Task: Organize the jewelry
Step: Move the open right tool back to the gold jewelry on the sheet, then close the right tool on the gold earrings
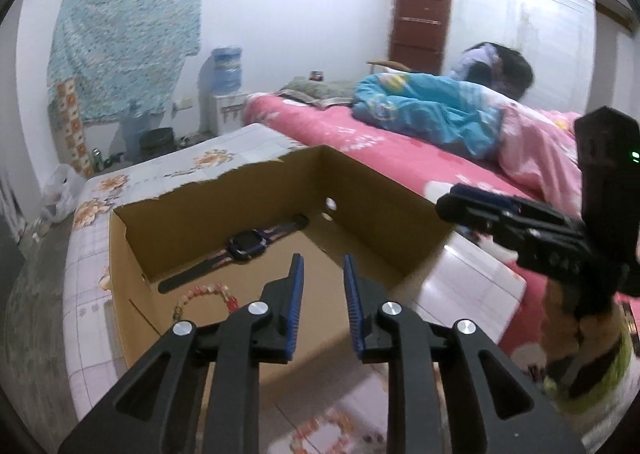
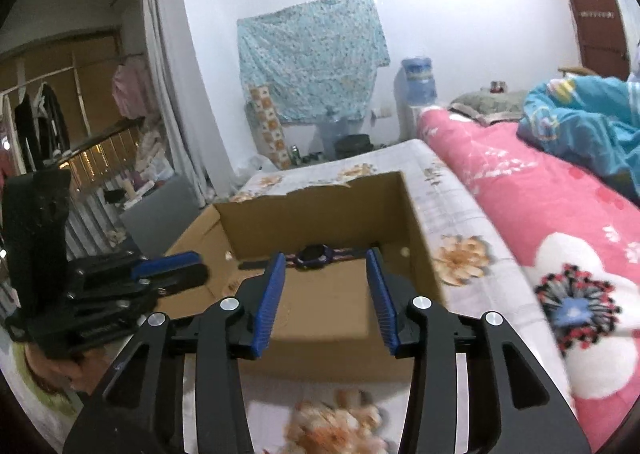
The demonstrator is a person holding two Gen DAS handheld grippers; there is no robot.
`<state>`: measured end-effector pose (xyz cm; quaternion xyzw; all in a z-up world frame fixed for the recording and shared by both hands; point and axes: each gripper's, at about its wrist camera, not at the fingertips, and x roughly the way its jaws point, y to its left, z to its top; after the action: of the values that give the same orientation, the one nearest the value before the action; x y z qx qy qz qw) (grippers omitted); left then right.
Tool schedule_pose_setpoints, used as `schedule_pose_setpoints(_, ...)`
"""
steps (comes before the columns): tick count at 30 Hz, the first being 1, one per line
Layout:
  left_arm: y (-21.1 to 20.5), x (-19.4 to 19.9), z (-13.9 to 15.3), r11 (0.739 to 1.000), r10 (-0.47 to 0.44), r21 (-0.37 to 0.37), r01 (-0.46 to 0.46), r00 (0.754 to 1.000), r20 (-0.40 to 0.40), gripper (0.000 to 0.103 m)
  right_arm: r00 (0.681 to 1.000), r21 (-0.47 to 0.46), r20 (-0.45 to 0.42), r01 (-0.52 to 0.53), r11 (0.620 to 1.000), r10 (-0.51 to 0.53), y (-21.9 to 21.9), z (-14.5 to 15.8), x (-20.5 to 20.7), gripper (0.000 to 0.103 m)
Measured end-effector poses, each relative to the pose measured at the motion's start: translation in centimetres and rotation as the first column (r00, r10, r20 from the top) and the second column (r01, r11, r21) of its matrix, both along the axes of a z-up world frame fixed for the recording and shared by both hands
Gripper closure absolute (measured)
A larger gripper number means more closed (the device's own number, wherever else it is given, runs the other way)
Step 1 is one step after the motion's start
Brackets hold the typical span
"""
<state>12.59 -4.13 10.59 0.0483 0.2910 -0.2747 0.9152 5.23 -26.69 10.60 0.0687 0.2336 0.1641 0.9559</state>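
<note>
An open cardboard box (image 1: 384,210) stands on a flowered table cover. Inside it lie a dark purple smartwatch (image 1: 246,244) by the far wall and a pink and white bead bracelet (image 1: 208,296) nearer me. My left gripper (image 1: 323,260) is open and empty above the box. Another bead bracelet (image 1: 320,432) lies blurred on the cover below it. In the right wrist view the box (image 2: 412,214) holds the smartwatch (image 2: 314,254). My right gripper (image 2: 326,256) is open and empty over the box's near wall. The left gripper (image 2: 172,262) shows beside the box at left.
A bed with a pink flowered sheet (image 2: 540,214) and a blue quilt (image 1: 432,110) runs along the right of the table. A person (image 1: 500,66) sits behind it. A water dispenser (image 1: 228,94) and clutter stand by the far wall.
</note>
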Motion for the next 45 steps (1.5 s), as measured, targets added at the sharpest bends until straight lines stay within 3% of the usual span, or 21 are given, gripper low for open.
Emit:
schedule_pose_setpoints(3, 0.0, -1.8, -0.8, 0.999, -0.047, -0.004, 0.047, 0.999, -0.026, 0.08, 1.0, -0.029, -0.015, 0.011, 1.0, -0.012, -1.0, -0.9, -1.4, 0.062)
schedule_pose_setpoints(11, -2.3, -4.3, -5.6, 0.986, -0.166, 0.007, 0.17, 0.971, -0.169, 0.079, 0.985, -0.021, -0.173, 0.011, 1.0, -0.014, -1.4, -5.8, -3.5, 0.064)
schedule_pose_setpoints(19, -4.0, -4.1, -8.6, 0.982, -0.156, 0.067, 0.174, 0.964, -0.215, 0.079, 0.953, 0.024, -0.302, -0.031, 0.999, 0.037, 0.2, -10.0, -5.0, 0.074)
schedule_pose_setpoints(35, -3.3, -2.7, -9.6, 0.985, -0.121, 0.094, 0.142, 0.972, -0.202, 0.079, 0.936, -0.135, -0.282, -0.255, 0.957, 0.209, 5.5, -11.4, -2.5, 0.076)
schedule_pose_setpoints(41, -3.0, -2.3, -9.9, 0.987, -0.12, 0.084, 0.14, 0.971, -0.207, 0.079, 0.931, -0.253, -0.272, -0.313, 0.915, 0.243, 7.2, -11.2, -2.3, 0.082)
schedule_pose_setpoints(45, -3.0, -2.2, -10.0, 0.987, -0.12, 0.082, 0.14, 0.97, -0.211, 0.079, 0.927, -0.28, -0.277, -0.328, 0.902, 0.251, 7.9, -11.0, -2.3, 0.091)
